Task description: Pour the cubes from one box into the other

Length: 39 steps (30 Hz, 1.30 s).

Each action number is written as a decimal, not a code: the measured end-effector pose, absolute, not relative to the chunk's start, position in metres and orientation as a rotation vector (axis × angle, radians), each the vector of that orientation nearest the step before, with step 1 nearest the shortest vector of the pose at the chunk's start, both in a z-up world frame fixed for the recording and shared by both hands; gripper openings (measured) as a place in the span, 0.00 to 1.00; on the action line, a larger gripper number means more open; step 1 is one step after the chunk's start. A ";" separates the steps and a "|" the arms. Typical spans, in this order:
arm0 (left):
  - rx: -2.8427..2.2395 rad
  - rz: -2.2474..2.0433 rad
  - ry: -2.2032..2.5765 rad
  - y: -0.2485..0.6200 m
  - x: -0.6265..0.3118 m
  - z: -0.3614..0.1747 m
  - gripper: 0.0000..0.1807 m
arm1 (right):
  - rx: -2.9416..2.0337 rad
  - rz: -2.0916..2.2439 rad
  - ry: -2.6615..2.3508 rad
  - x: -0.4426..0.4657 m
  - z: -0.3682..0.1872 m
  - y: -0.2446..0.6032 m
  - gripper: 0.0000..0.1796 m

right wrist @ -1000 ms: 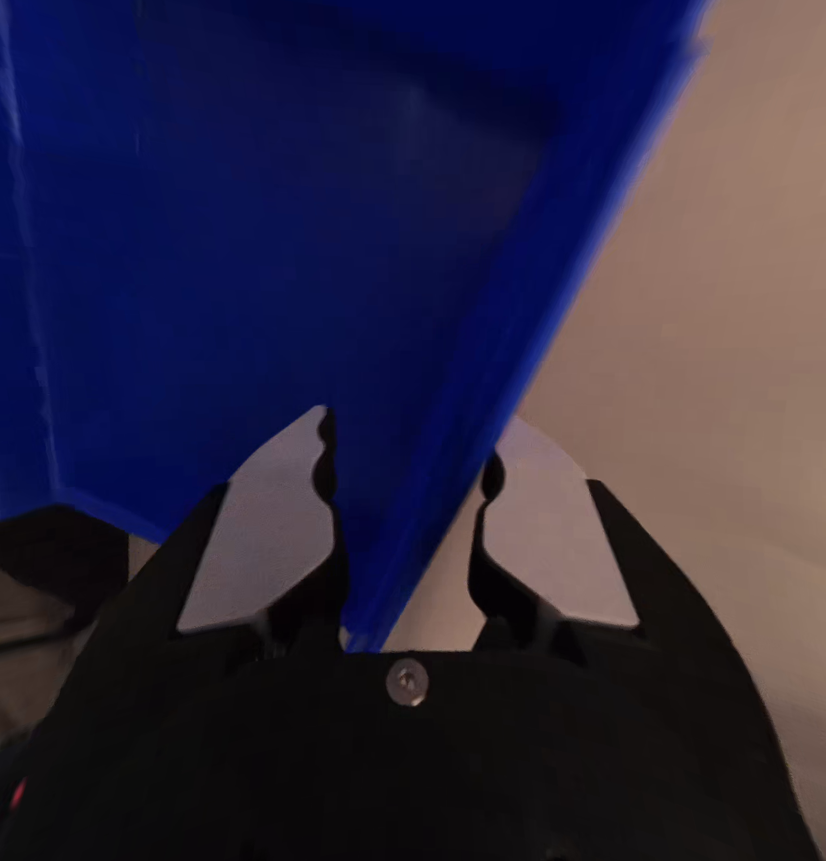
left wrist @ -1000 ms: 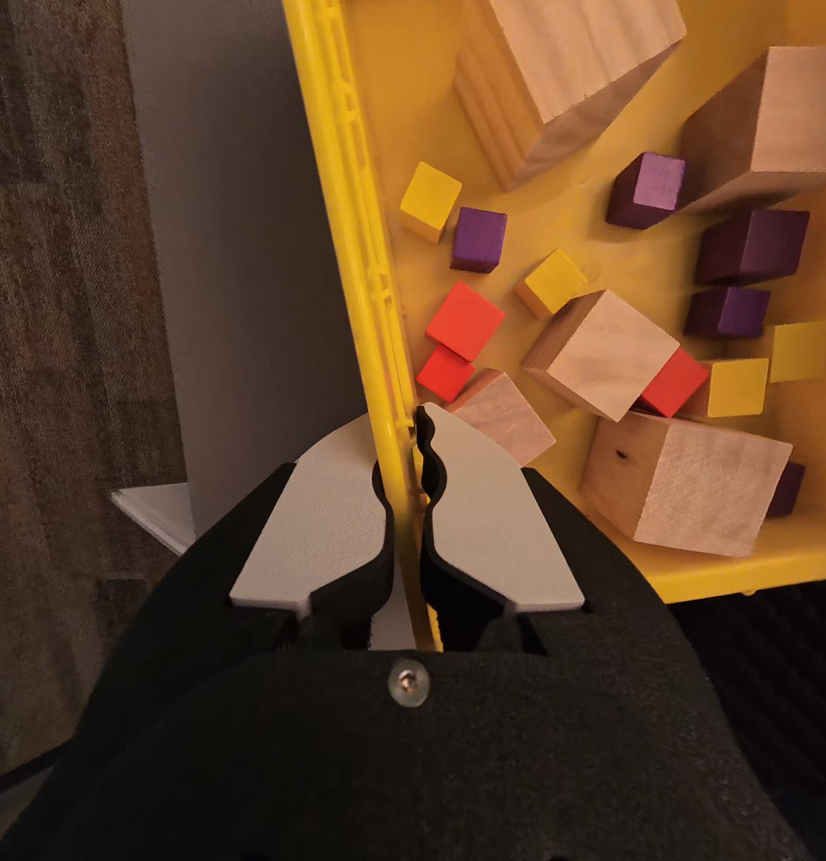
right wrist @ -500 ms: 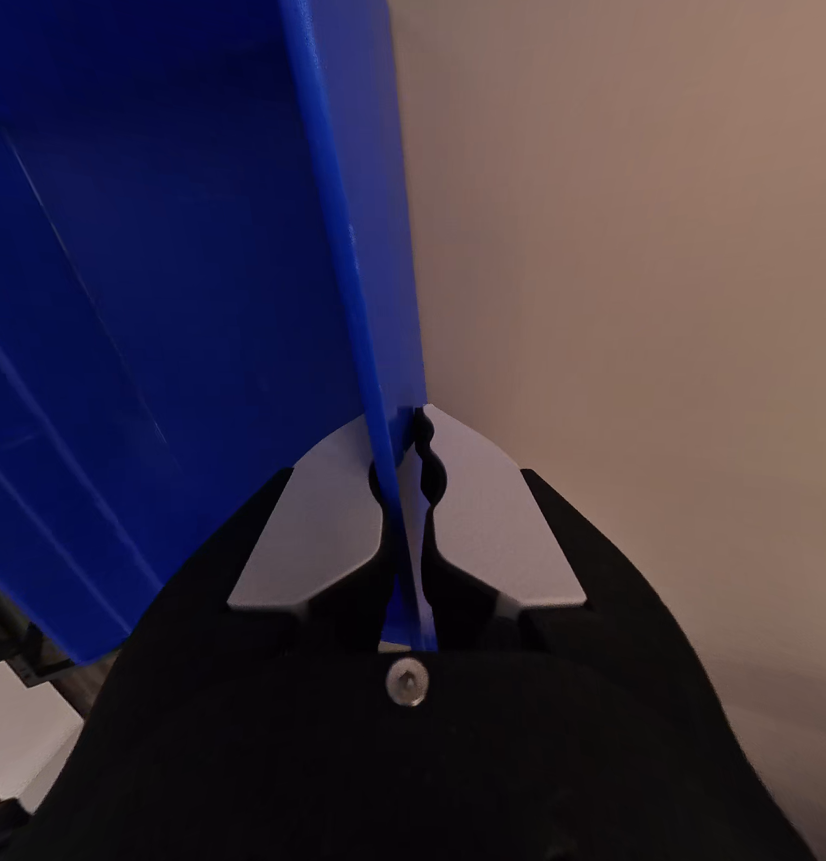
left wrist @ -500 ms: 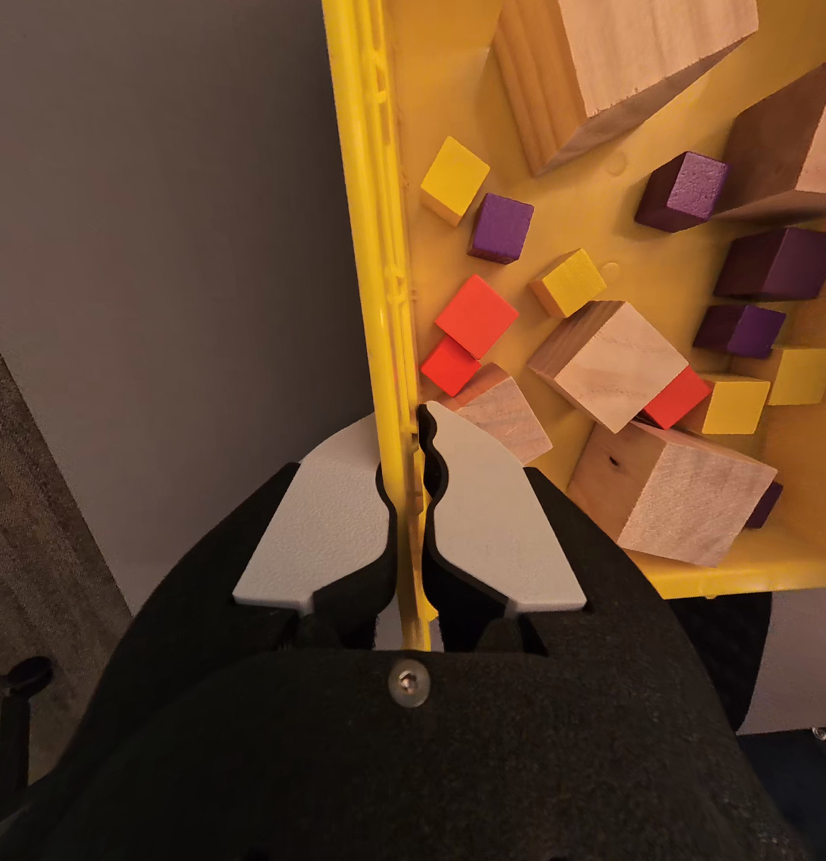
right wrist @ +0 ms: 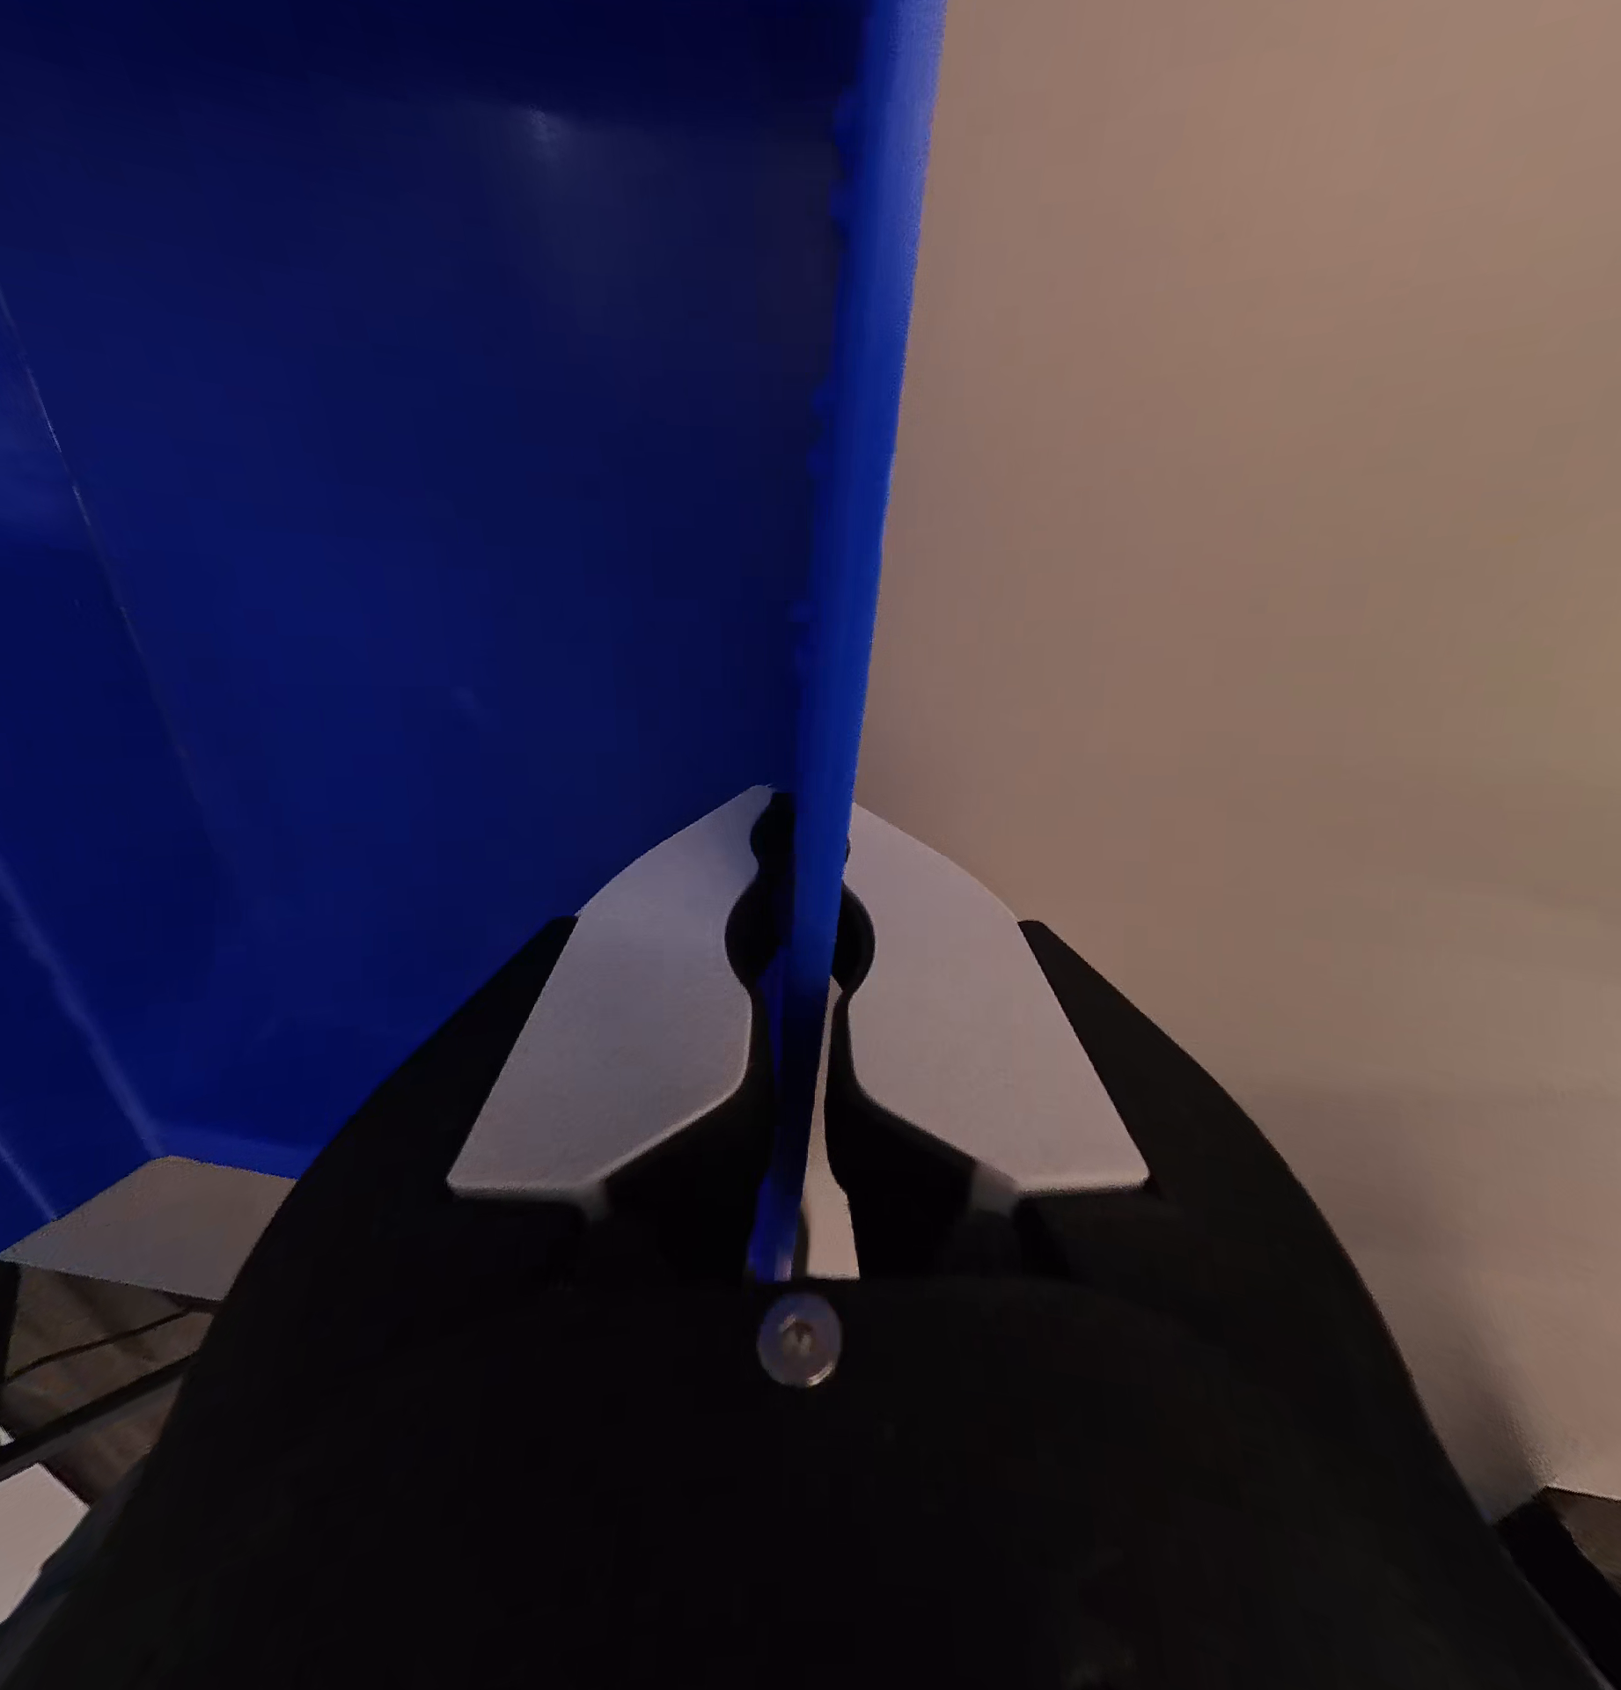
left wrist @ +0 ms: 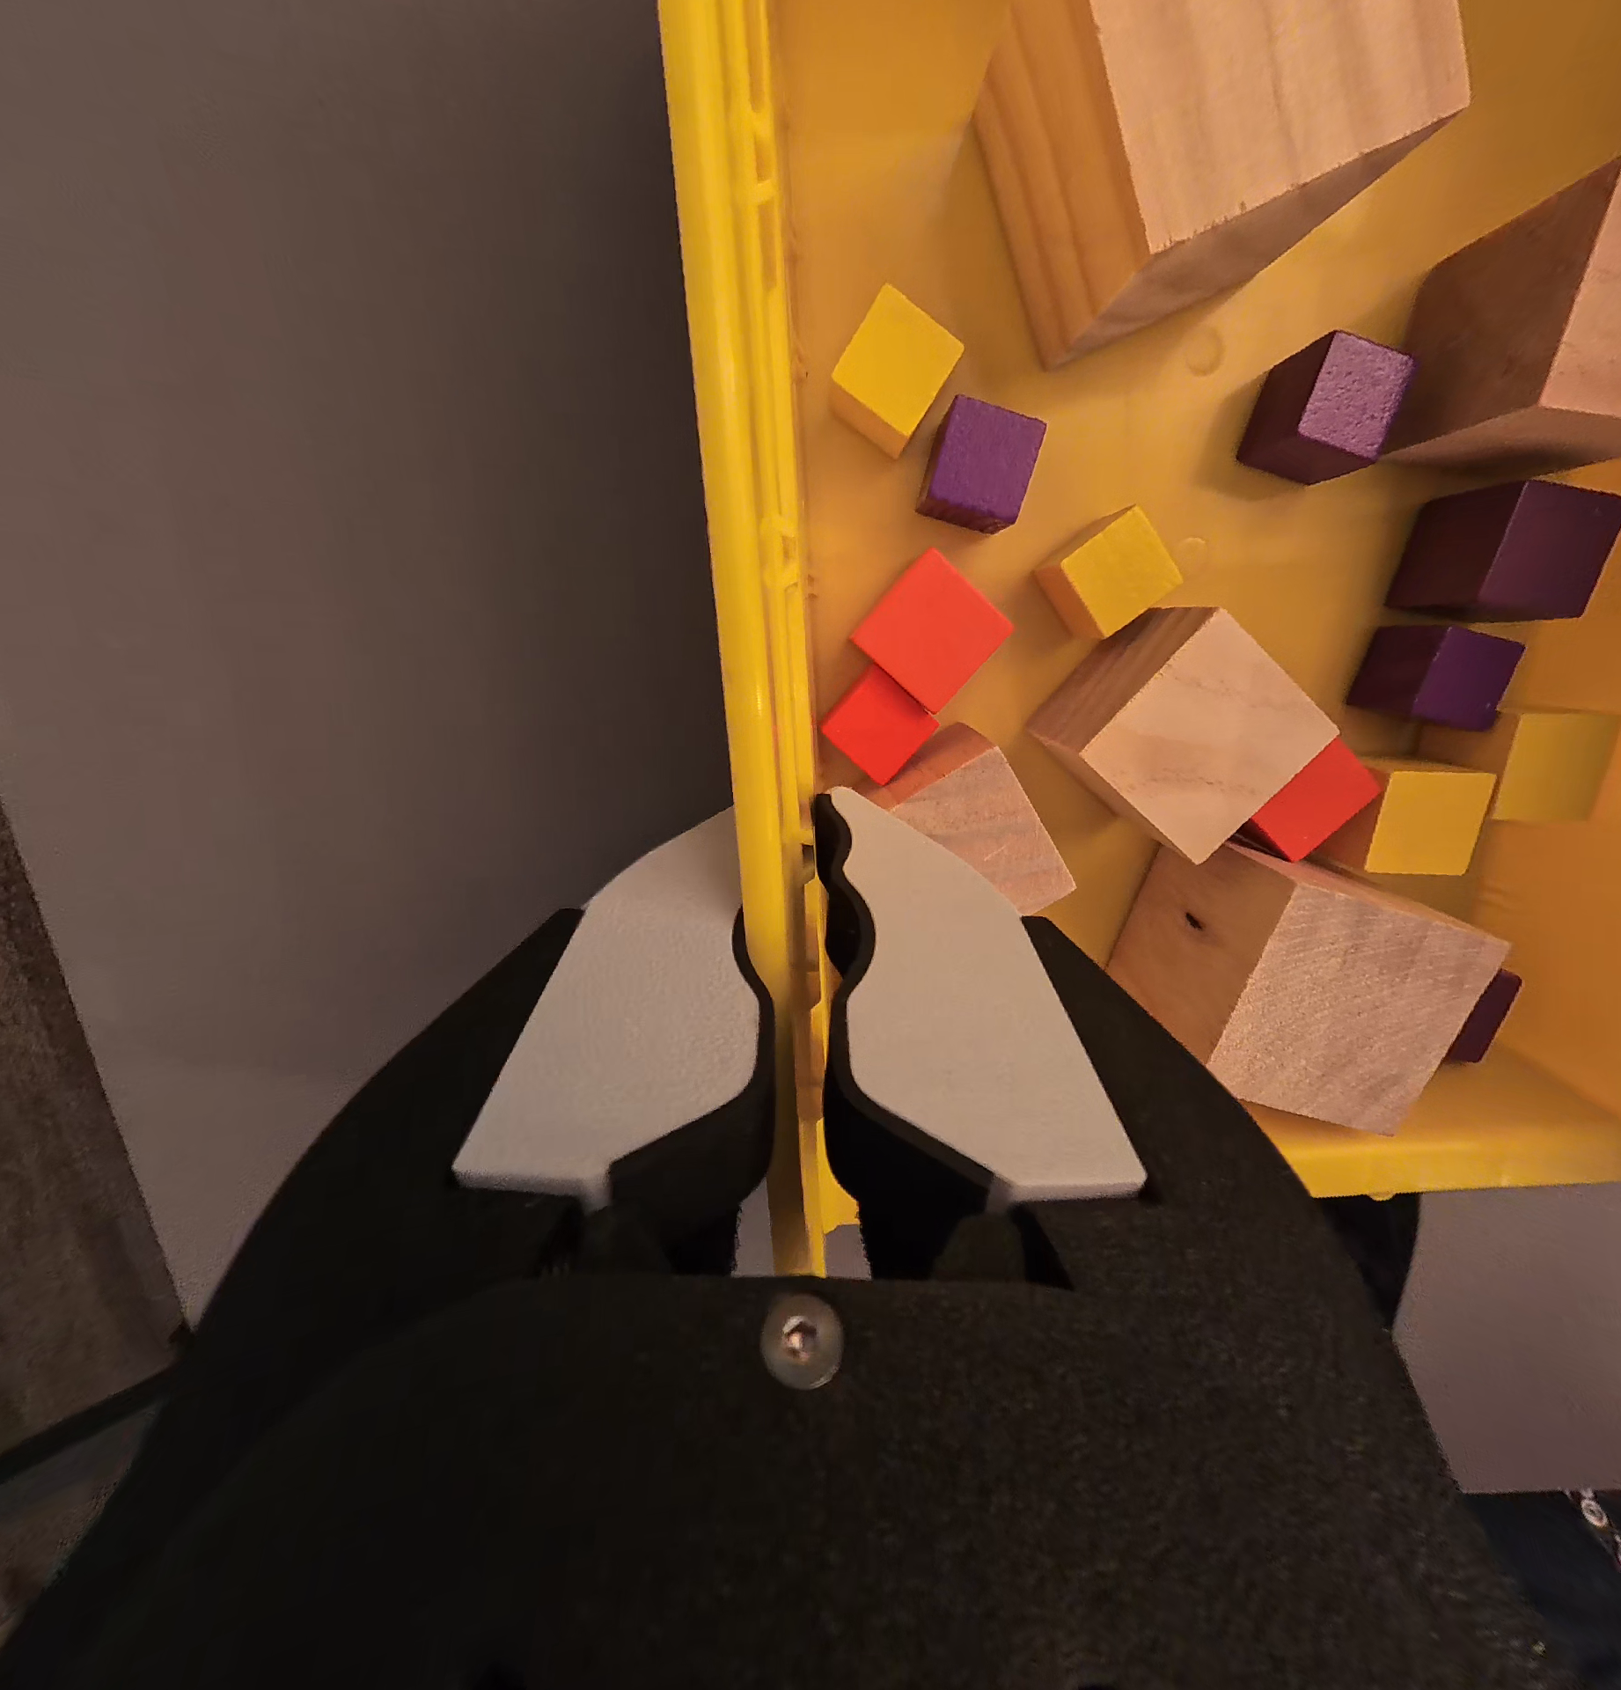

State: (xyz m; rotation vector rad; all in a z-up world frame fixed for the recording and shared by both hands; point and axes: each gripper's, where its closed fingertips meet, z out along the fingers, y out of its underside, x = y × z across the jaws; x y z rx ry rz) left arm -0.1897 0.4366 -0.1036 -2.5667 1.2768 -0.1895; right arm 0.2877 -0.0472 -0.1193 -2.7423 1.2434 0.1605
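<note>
Two boxes are gripped, one by each claw. The left claw (left wrist: 793, 823) is pinched on the side wall of the yellow box (left wrist: 743, 549), one finger outside and one inside. The cubes (left wrist: 1182, 732) lie in that box, to the right of and beyond the claw: plain wooden ones in several sizes, with small red, yellow and purple ones scattered among them. One wooden cube (left wrist: 981, 823) is seen just beside the inner finger (left wrist: 953, 1033). The right claw (right wrist: 811, 814) is clamped on the wall of the blue box (right wrist: 423, 549), which extends away to its left; its inside appears empty, though part is hidden.
</note>
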 end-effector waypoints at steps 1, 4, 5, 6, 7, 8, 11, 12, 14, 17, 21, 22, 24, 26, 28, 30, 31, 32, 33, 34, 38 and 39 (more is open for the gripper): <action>-2.574 -0.191 1.262 0.435 -0.190 -0.104 0.03 | -2.740 0.153 1.236 0.291 -0.119 -0.053 0.04; -2.589 -0.193 1.234 0.429 -0.190 -0.104 0.03 | -2.749 0.151 1.174 0.293 -0.120 -0.063 0.04; -2.596 -0.194 1.222 0.427 -0.191 -0.104 0.03 | -2.750 0.154 1.171 0.293 -0.120 -0.067 0.04; -2.603 -0.193 1.210 0.426 -0.191 -0.104 0.03 | -2.750 0.154 1.169 0.293 -0.120 -0.070 0.04; -2.606 -0.189 1.205 0.424 -0.191 -0.104 0.03 | -2.746 0.154 1.175 0.293 -0.120 -0.074 0.04; -2.609 -0.185 1.201 0.423 -0.191 -0.104 0.03 | -2.738 0.153 1.185 0.293 -0.120 -0.077 0.04; -2.616 -0.174 1.188 0.421 -0.190 -0.104 0.03 | -2.706 0.148 1.224 0.294 -0.120 -0.085 0.04; -2.619 -0.176 1.185 0.420 -0.190 -0.104 0.03 | -2.702 0.146 1.233 0.294 -0.120 -0.088 0.04; -2.620 -0.181 1.189 0.421 -0.190 -0.105 0.03 | -2.684 0.143 1.251 0.294 -0.120 -0.092 0.04; -2.602 -0.194 1.212 0.422 -0.188 -0.105 0.03 | -2.615 0.168 1.308 0.295 -0.119 -0.096 0.04; -2.599 -0.210 1.201 0.425 -0.182 -0.105 0.02 | -2.568 0.181 1.350 0.296 -0.119 -0.095 0.04; -2.596 -0.208 1.208 0.425 -0.181 -0.105 0.02 | -2.572 0.167 1.350 0.296 -0.119 -0.095 0.04; -2.594 -0.209 1.215 0.426 -0.179 -0.105 0.02 | -2.579 0.141 1.343 0.296 -0.119 -0.095 0.04; -2.588 -0.225 1.226 0.426 -0.179 -0.105 0.02 | -2.573 0.132 1.334 0.296 -0.119 -0.095 0.04; -2.574 -0.254 1.235 0.427 -0.178 -0.105 0.03 | -2.561 0.130 1.323 0.297 -0.119 -0.095 0.04; -2.577 -0.273 1.234 0.427 -0.177 -0.105 0.03 | -2.540 0.130 1.325 0.297 -0.119 -0.094 0.04; -2.575 -0.272 1.239 0.427 -0.177 -0.105 0.03 | -2.534 0.121 1.320 0.297 -0.119 -0.093 0.04; -2.563 -0.263 1.254 0.427 -0.177 -0.104 0.03 | -2.532 0.106 1.312 0.298 -0.118 -0.093 0.05; -2.537 -0.255 1.266 0.430 -0.176 -0.101 0.03 | -2.533 0.083 1.301 0.299 -0.117 -0.093 0.09; -2.493 -0.257 1.266 0.434 -0.173 -0.094 0.05 | -2.530 0.047 1.282 0.301 -0.114 -0.092 0.13; -2.327 -0.393 1.272 0.440 -0.159 -0.052 0.15 | -2.449 -0.236 1.148 0.317 -0.070 -0.085 0.19; -2.291 -0.427 1.279 0.440 -0.156 -0.039 0.17 | -2.401 -0.338 1.093 0.321 -0.048 -0.082 0.19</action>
